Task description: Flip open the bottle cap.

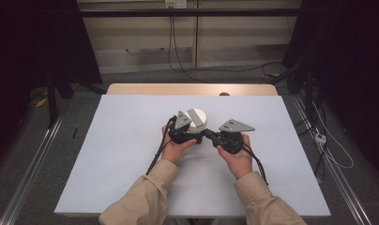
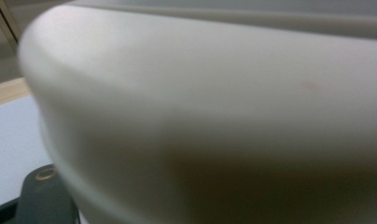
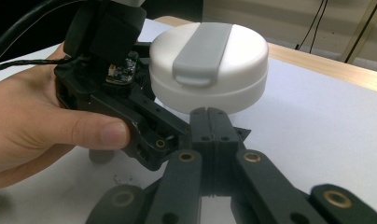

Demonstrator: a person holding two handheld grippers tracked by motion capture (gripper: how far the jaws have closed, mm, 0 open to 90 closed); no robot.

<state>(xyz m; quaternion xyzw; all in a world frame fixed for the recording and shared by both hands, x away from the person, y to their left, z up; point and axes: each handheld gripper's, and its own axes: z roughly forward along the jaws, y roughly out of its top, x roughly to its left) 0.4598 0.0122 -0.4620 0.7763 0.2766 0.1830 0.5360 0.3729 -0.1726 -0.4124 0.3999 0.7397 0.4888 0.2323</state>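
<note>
You've got the white box (image 1: pixel 197 119) near the table's (image 1: pixel 131 140) middle, a bit toward the far edge. Your left gripper (image 1: pixel 182 133) is on its near side, jaws nearly together, apparently pinching its base. Your right gripper (image 3: pixel 208 122) sits with its jaws pressed together, empty, tips just at the box's lower edge. Next, I'd say, lift them to the grey latch (image 3: pixel 201 51). The left gripper crowds that approach.

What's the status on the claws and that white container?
Left claw shut on white container. Right claw shut, empty, tips beside container base. Grey lid strap on top. Nothing in the way.
</note>
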